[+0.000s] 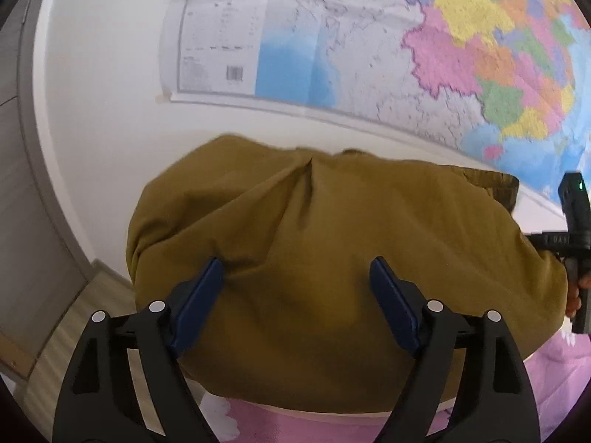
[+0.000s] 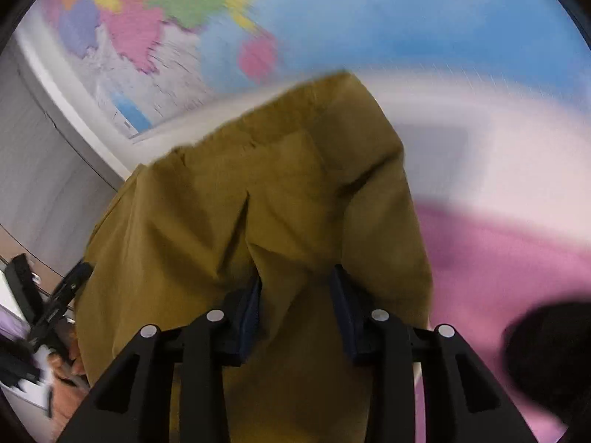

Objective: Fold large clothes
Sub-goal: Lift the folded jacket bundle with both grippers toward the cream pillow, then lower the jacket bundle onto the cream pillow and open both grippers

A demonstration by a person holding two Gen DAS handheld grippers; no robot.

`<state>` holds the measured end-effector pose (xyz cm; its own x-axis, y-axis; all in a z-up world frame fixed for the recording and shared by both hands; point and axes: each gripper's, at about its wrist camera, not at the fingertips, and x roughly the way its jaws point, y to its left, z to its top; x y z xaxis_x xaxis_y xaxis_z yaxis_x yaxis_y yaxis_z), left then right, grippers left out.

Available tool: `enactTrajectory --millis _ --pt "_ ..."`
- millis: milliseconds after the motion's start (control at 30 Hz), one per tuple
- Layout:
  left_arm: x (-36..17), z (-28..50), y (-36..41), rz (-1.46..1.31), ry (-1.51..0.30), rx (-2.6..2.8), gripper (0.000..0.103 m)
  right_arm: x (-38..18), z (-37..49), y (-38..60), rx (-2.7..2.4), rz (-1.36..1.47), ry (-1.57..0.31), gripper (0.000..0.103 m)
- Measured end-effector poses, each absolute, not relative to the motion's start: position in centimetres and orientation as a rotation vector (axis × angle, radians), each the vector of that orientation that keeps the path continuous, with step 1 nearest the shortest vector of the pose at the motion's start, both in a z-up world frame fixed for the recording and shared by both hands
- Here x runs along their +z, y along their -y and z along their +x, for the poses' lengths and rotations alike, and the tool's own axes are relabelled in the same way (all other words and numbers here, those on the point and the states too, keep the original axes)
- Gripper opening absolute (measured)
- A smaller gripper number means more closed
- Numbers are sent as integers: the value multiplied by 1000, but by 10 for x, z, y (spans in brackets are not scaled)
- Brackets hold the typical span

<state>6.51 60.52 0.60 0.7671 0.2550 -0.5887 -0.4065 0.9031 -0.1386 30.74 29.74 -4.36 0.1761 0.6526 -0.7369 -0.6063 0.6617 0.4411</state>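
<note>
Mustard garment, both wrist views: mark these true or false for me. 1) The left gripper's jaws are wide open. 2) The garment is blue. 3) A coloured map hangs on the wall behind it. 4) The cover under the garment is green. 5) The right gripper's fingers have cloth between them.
1) True: the left gripper stands wide open, its blue pads apart over the mustard garment.
2) False: the garment is mustard brown.
3) True: a map hangs on the white wall behind it.
4) False: the cover is pink.
5) True: the right gripper has garment cloth bunched between its fingers, though the jaws are not fully closed, so a firm grip cannot be confirmed.
</note>
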Motion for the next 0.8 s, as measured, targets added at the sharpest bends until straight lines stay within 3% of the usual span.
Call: enactTrajectory --millis 67,300,567,800 --pt "3 67 -599 -227 -615 389 82 -46 301 -287 872 33 -1069 38" --pt "14 55 -586 -268 -579 408 86 27 243 -270 984 -35 -821 50" --pt "-2 67 -551 -186 -650 475 91 -8 204 -295 946 -242 -782 53" --pt "24 28 -509 -232 -579 547 98 15 158 -271 958 -193 -613 86"
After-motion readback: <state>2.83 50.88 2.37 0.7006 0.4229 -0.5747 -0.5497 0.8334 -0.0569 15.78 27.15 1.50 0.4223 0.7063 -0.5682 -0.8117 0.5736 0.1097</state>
